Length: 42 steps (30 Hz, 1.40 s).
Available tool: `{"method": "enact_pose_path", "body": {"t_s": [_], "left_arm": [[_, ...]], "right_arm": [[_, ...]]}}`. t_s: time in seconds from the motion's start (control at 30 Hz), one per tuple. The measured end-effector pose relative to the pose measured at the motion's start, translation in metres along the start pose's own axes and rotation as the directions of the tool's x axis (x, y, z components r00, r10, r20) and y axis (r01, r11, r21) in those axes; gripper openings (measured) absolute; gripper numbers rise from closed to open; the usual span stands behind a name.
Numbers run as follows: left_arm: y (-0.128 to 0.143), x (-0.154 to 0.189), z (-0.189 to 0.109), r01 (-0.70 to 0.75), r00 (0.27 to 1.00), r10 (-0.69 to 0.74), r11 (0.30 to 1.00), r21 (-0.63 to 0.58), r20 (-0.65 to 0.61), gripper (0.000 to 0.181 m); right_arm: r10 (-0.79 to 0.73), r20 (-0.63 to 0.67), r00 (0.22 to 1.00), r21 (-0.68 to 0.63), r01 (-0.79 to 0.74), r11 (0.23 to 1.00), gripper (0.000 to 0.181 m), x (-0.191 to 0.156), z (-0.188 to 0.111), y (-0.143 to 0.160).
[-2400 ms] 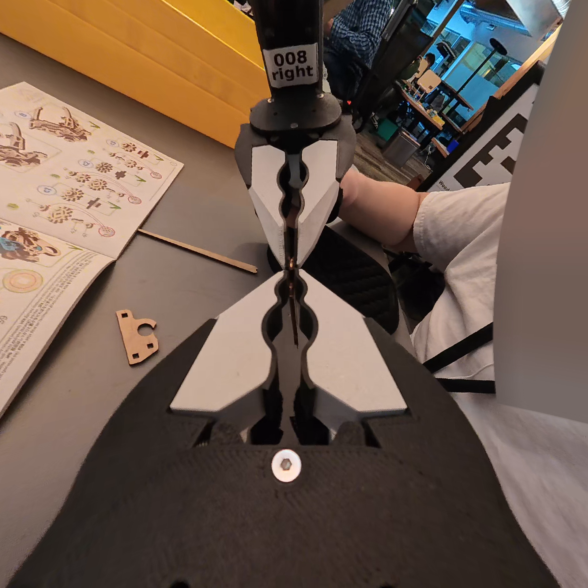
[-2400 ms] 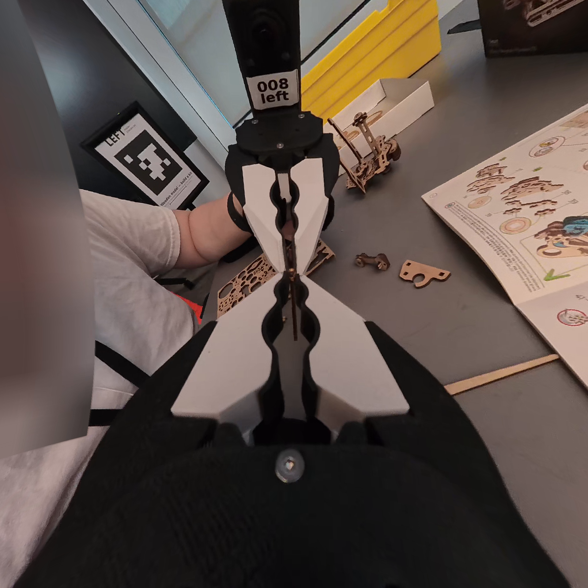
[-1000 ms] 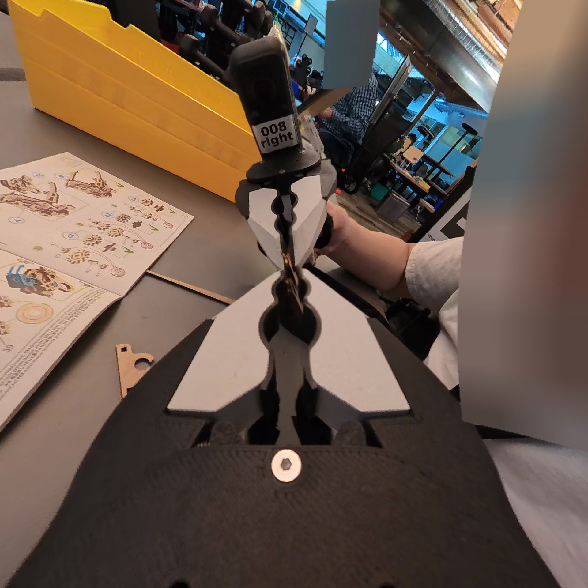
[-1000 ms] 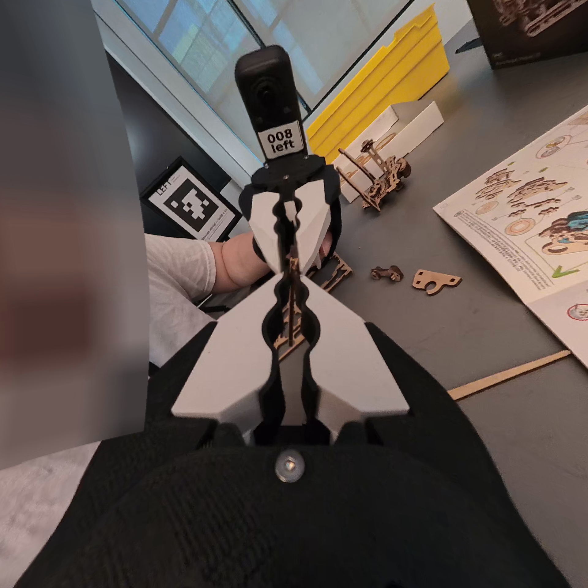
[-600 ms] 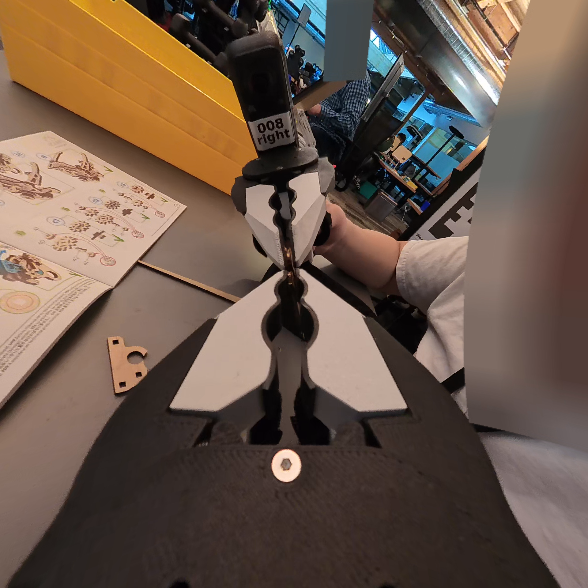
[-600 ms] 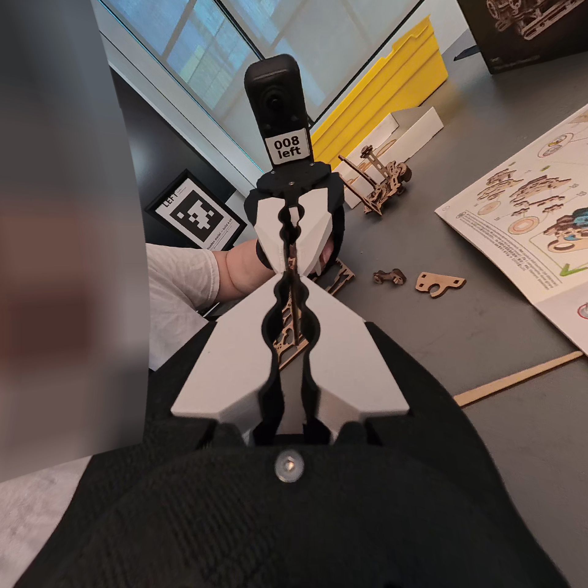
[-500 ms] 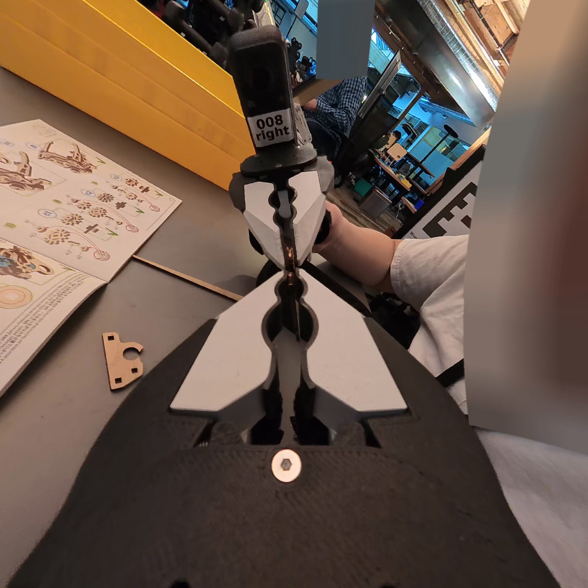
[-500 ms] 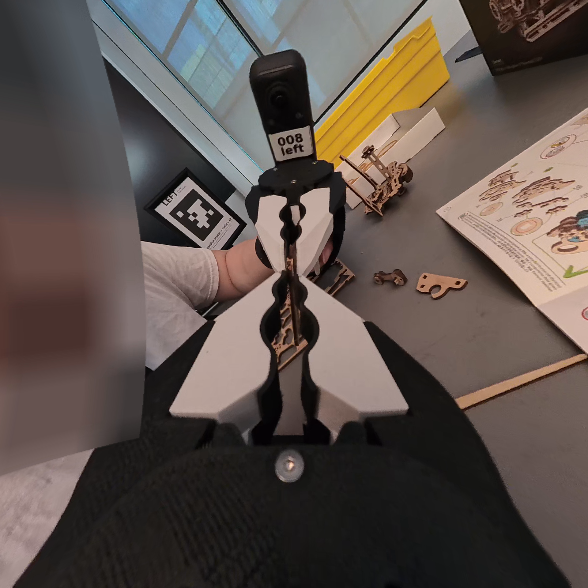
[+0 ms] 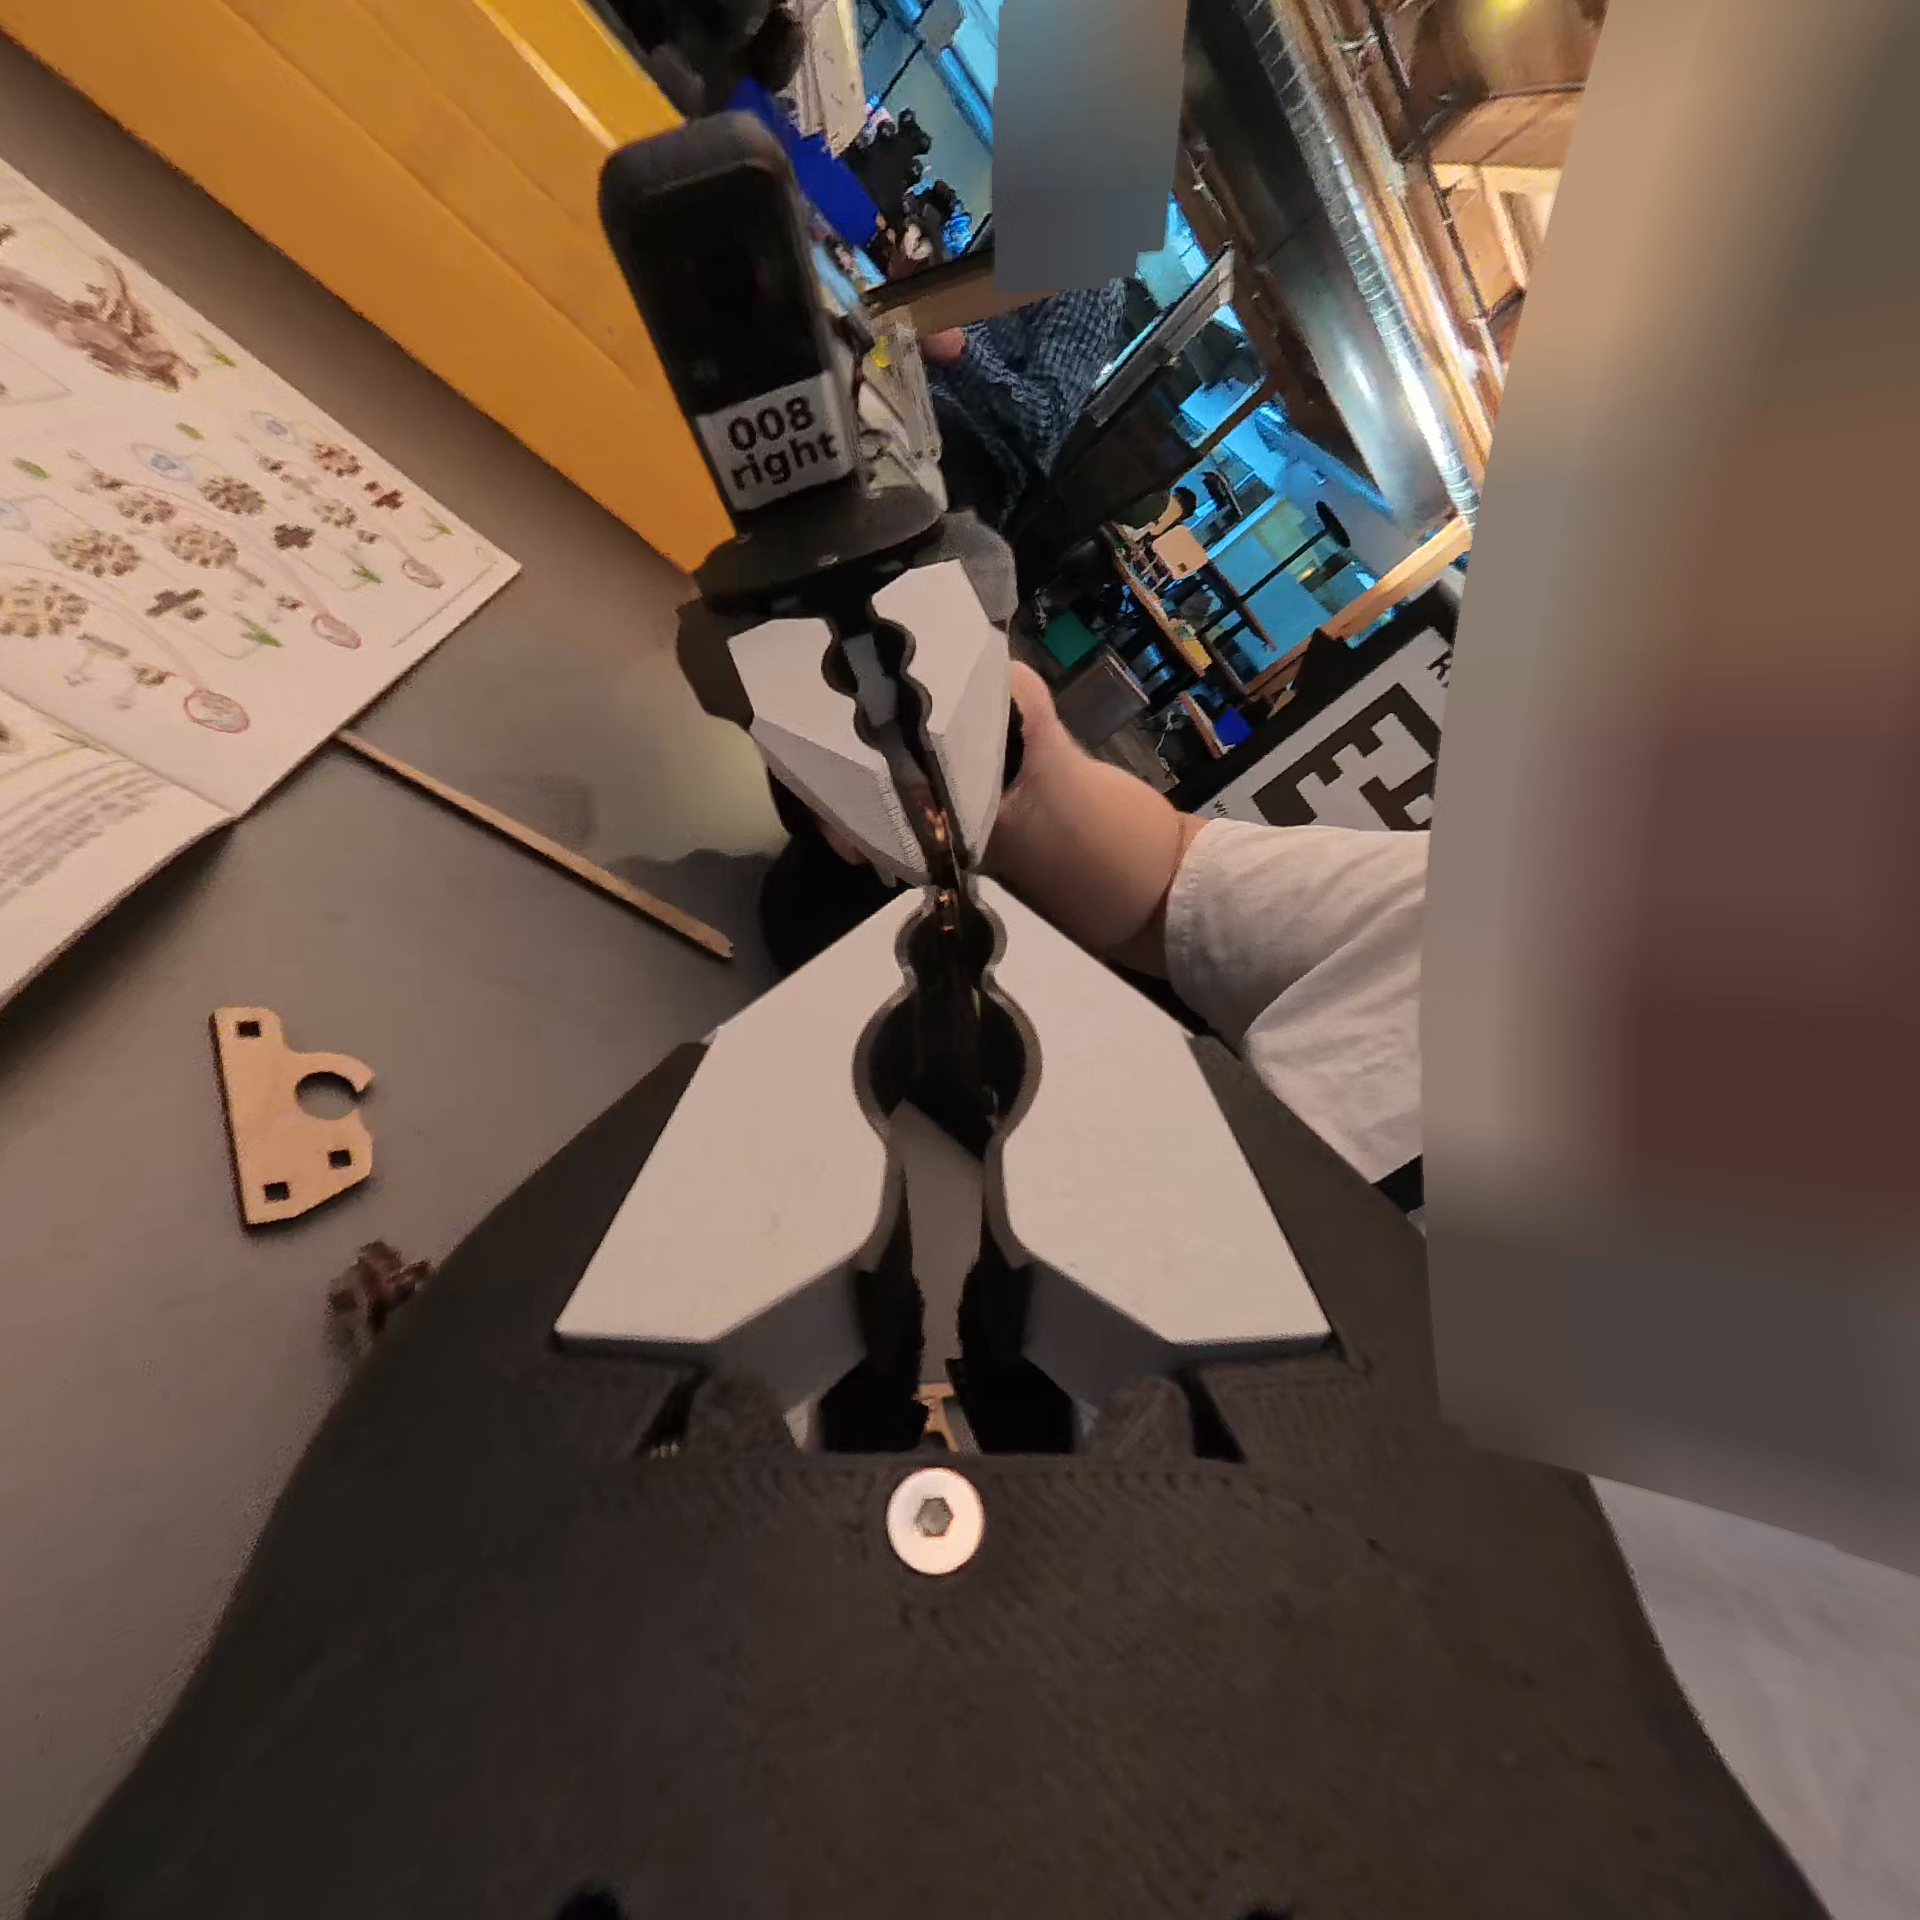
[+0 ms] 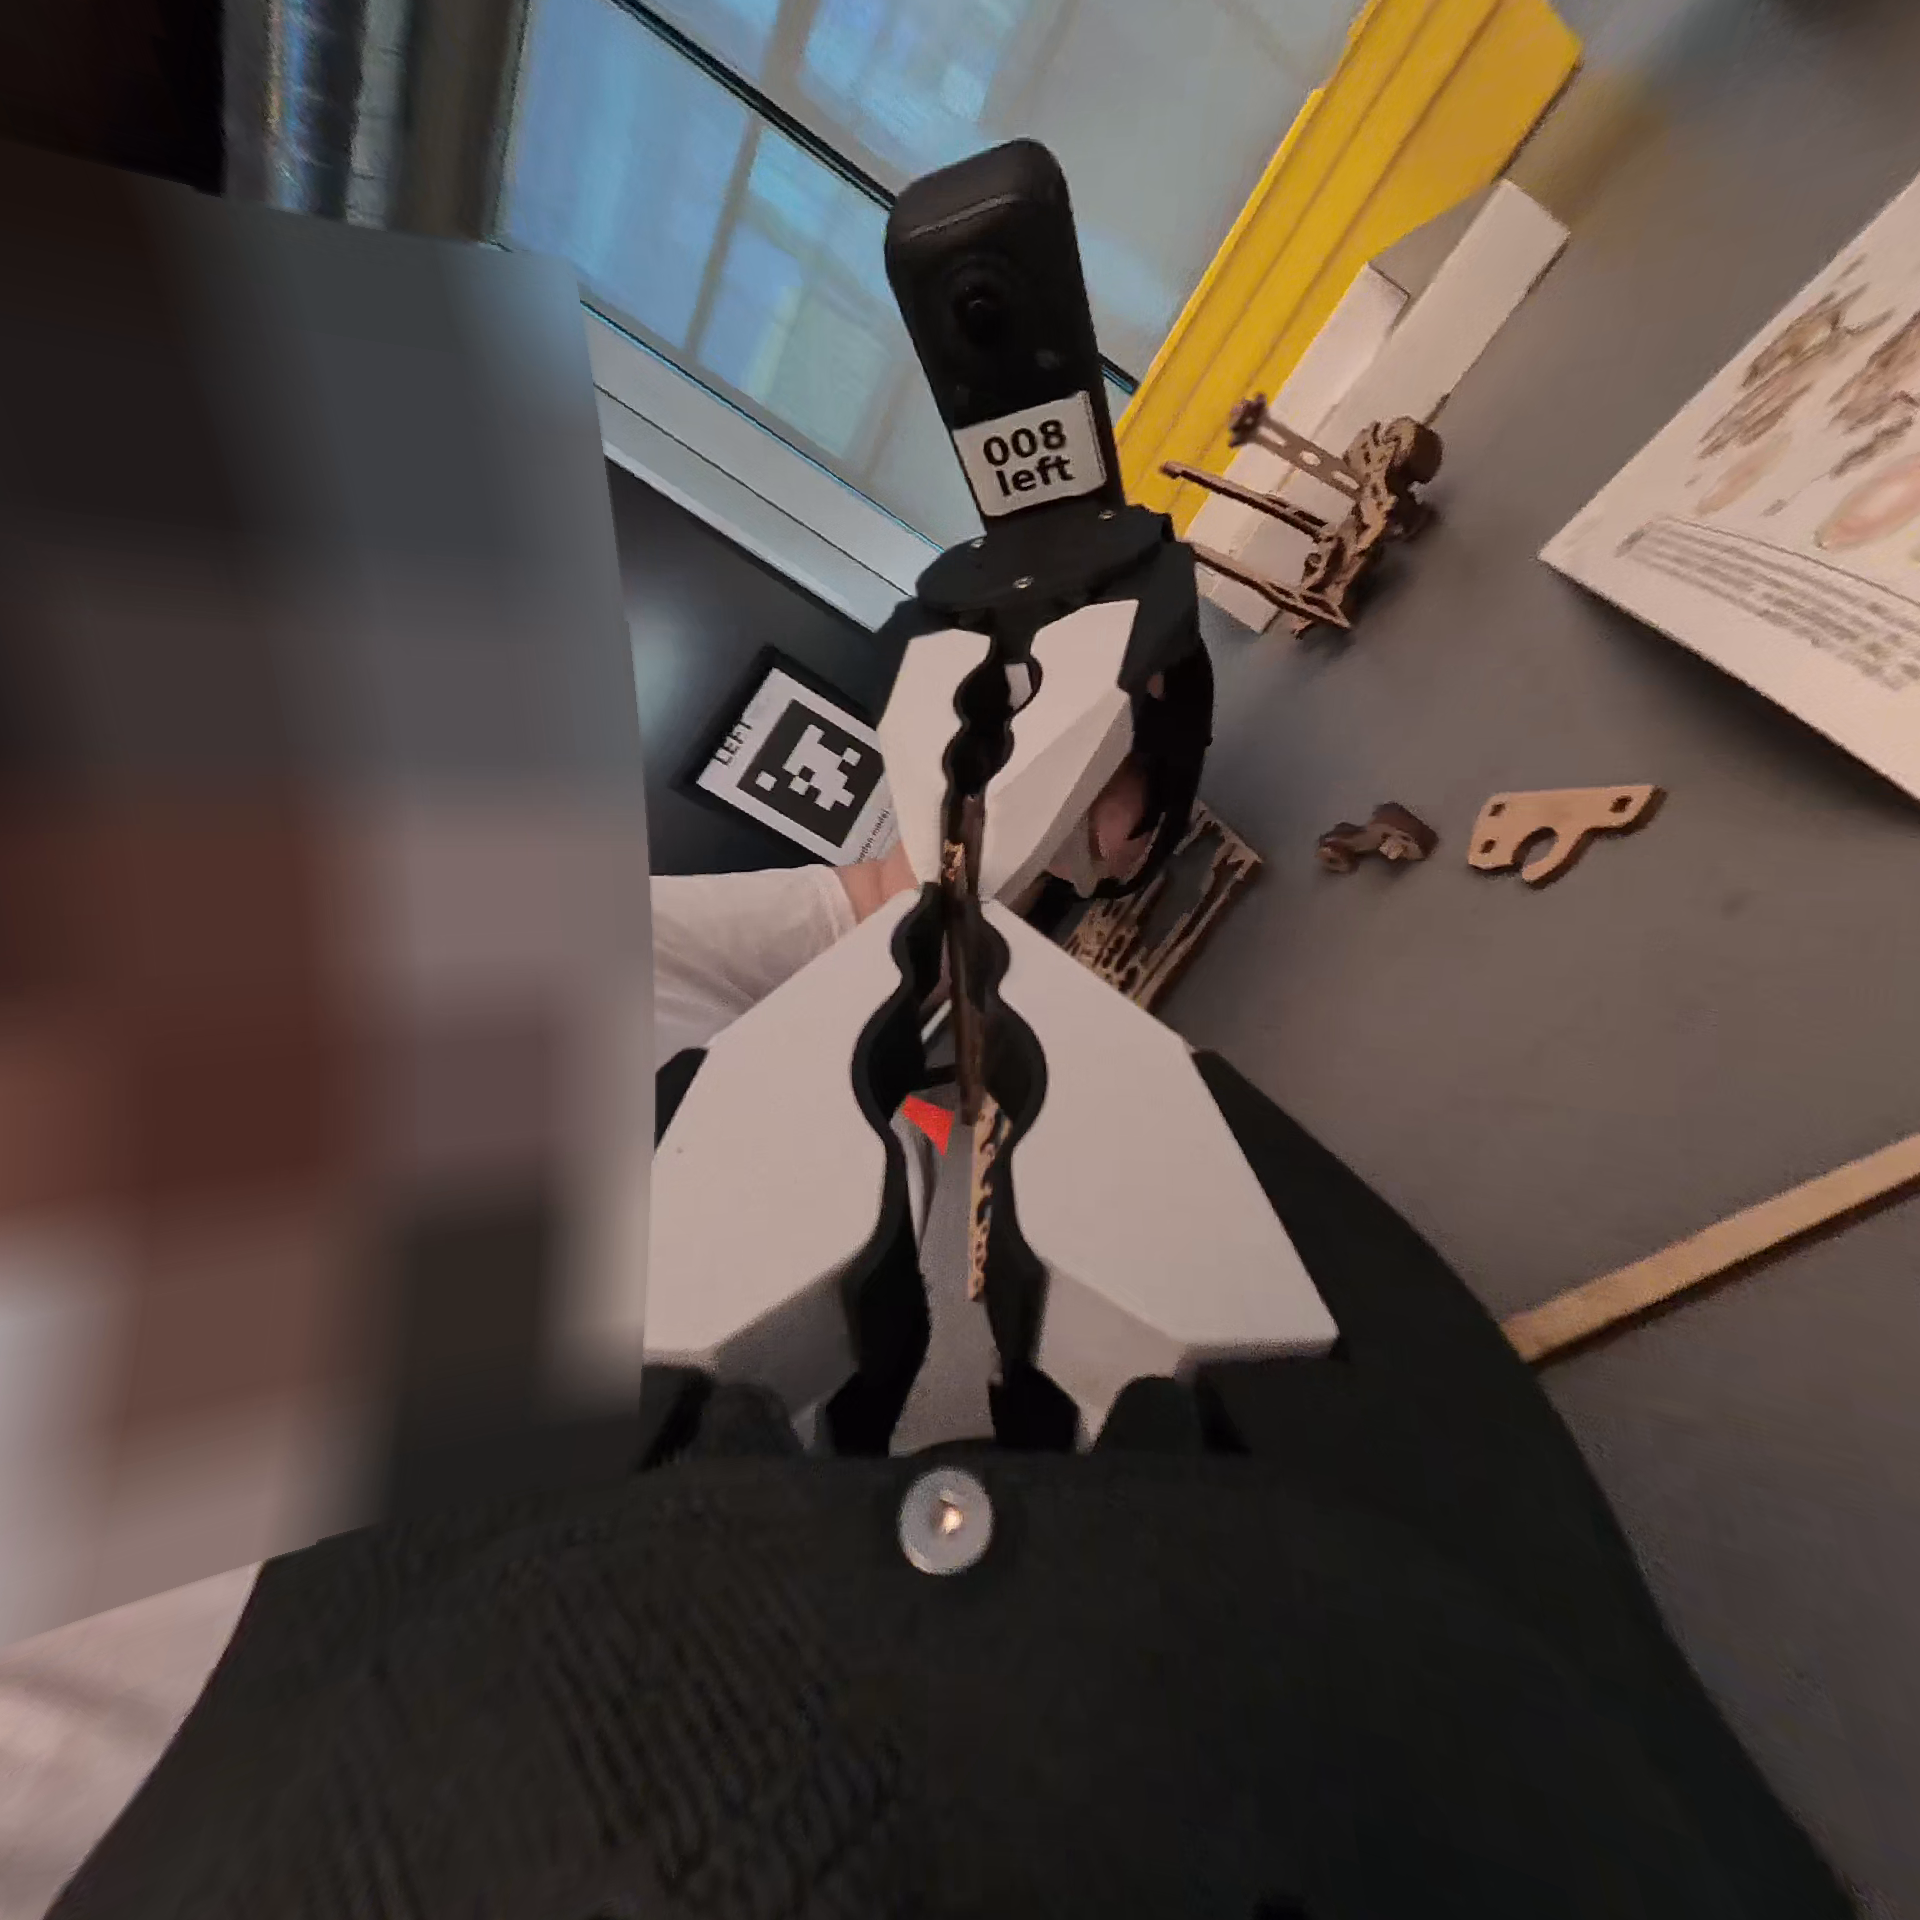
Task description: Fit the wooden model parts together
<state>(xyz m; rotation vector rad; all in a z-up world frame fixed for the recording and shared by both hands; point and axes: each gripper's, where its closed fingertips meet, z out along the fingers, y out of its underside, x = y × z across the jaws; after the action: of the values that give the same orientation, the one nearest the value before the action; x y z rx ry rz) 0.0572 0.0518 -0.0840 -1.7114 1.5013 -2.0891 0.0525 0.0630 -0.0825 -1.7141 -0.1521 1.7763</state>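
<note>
Wooden parts meet tip to tip above the grey worktop [image 9: 436, 935] as we hold a thin laser-cut strip on edge in each claw: the left claw [image 9: 948, 902] is nearly closed, pinching a dark strip [image 9: 951, 1023], and the right claw [image 10: 951, 904] is likewise clamped on a fretted strip [image 10: 977, 1195] that runs back between its fingers. Both pieces are held in the air, well clear of the surface, their ends touching or very nearly so; we cannot tell whether a tab has entered a slot. Our worry is that the claws look skewed to each other, so a push now could snap the thin wood or twist a strip out of its grip. Only the right wrist view shows the half-built model [image 10: 1340, 509] by the white box [image 10: 1382, 343], and the fretted sheet [image 10: 1164, 914] below the left claw. Both views show a loose bracket [image 9: 286, 1117], small part [image 9: 374, 1283], stick [image 9: 540, 847] and booklet [image 9: 177, 499].
</note>
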Motion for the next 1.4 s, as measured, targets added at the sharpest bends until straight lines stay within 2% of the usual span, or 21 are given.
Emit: {"method": "enact_pose_path", "body": {"t_s": [0.07, 0.1, 0.13, 0.2, 0.23, 0.3, 0.37, 0.47, 0.5, 0.57, 0.63, 0.7, 0.73, 0.77, 1.0, 1.23, 1.4], "left_arm": [[0.001, -0.007, 0.0, 0.013, 0.999, -0.013, 1.0, 0.005, 0.032, 0.0], [-0.002, -0.01, -0.002, 0.018, 0.998, -0.019, 1.0, 0.021, 0.052, 0.0], [-0.004, -0.013, -0.005, 0.023, 0.998, -0.025, 0.999, 0.033, 0.065, 0.0], [-0.011, -0.016, -0.011, 0.03, 0.996, -0.036, 0.997, 0.07, 0.084, 0.0], [-0.011, -0.018, -0.013, 0.034, 0.995, -0.04, 0.997, 0.074, 0.092, 0.0], [-0.013, -0.018, -0.014, 0.039, 0.994, -0.047, 0.996, 0.084, 0.094, 0.0], [-0.01, -0.018, -0.012, 0.04, 0.995, -0.046, 0.997, 0.071, 0.091, 0.0], [-0.012, -0.016, -0.01, 0.028, 0.995, -0.036, 0.996, 0.081, 0.089, 0.0], [-0.014, -0.016, -0.01, 0.028, 0.995, -0.037, 0.995, 0.097, 0.088, 0.003], [-0.016, -0.019, -0.01, 0.034, 0.994, -0.045, 0.993, 0.109, 0.104, 0.035], [-0.012, -0.018, -0.01, 0.017, 0.995, -0.024, 0.997, 0.074, 0.093, 0.022], [-0.009, -0.018, -0.008, 0.002, 0.995, -0.008, 0.998, 0.057, 0.096, 0.017], [-0.007, -0.016, -0.006, -0.004, 0.996, 0.0, 0.999, 0.047, 0.087, 0.005], [-0.006, -0.013, -0.005, -0.006, 0.997, 0.003, 0.999, 0.039, 0.076, 0.0], [-0.005, -0.016, -0.007, -0.024, 0.992, 0.022, 1.0, 0.015, 0.124, 0.0], [0.001, -0.017, -0.001, -0.019, 0.994, 0.019, 1.0, -0.002, 0.109, 0.0], [0.001, -0.021, -0.002, -0.043, 0.985, 0.045, 0.999, -0.015, 0.164, 0.0]], "right_arm": [[-0.049, -0.06, 0.997, -0.017, 0.049, 0.999, 0.016, 0.007, -0.002, 0.0], [-0.103, -0.14, 0.985, -0.042, 0.098, 0.994, 0.019, 0.014, -0.004, 0.0], [-0.162, -0.216, 0.963, -0.079, 0.149, 0.986, 0.034, 0.021, -0.007, 0.001], [-0.251, -0.249, 0.935, -0.17, 0.213, 0.962, 0.02, 0.021, -0.007, 0.008], [-0.262, -0.246, 0.933, -0.177, 0.223, 0.959, 0.02, 0.019, -0.005, 0.009], [-0.25, -0.239, 0.938, -0.17, 0.213, 0.962, 0.02, 0.019, -0.002, 0.01], [-0.239, -0.226, 0.944, -0.134, 0.213, 0.968, 0.005, 0.019, 0.0, 0.008], [-0.195, -0.193, 0.962, -0.129, 0.172, 0.977, 0.0, 0.016, -0.001, 0.009], [-0.192, -0.19, 0.963, -0.116, 0.172, 0.978, 0.0, 0.015, -0.002, 0.007], [-0.191, -0.185, 0.964, -0.076, 0.18, 0.981, 0.0, 0.012, -0.006, 0.0], [-0.178, -0.174, 0.969, -0.049, 0.172, 0.984, 0.0, 0.01, -0.009, -0.005], [-0.174, -0.167, 0.97, -0.041, 0.17, 0.985, 0.0, 0.009, -0.009, -0.005], [-0.171, -0.161, 0.972, -0.043, 0.166, 0.985, 0.0, 0.009, -0.008, -0.004], [-0.175, -0.161, 0.971, -0.054, 0.168, 0.984, 0.0, 0.01, -0.007, -0.002], [-0.189, -0.184, 0.965, -0.045, 0.183, 0.982, 0.0, 0.014, -0.006, -0.004], [-0.194, -0.195, 0.961, -0.082, 0.182, 0.98, 0.0, 0.016, -0.004, 0.002], [-0.203, -0.225, 0.953, -0.069, 0.192, 0.979, 0.0, 0.021, -0.005, 0.0]]}}
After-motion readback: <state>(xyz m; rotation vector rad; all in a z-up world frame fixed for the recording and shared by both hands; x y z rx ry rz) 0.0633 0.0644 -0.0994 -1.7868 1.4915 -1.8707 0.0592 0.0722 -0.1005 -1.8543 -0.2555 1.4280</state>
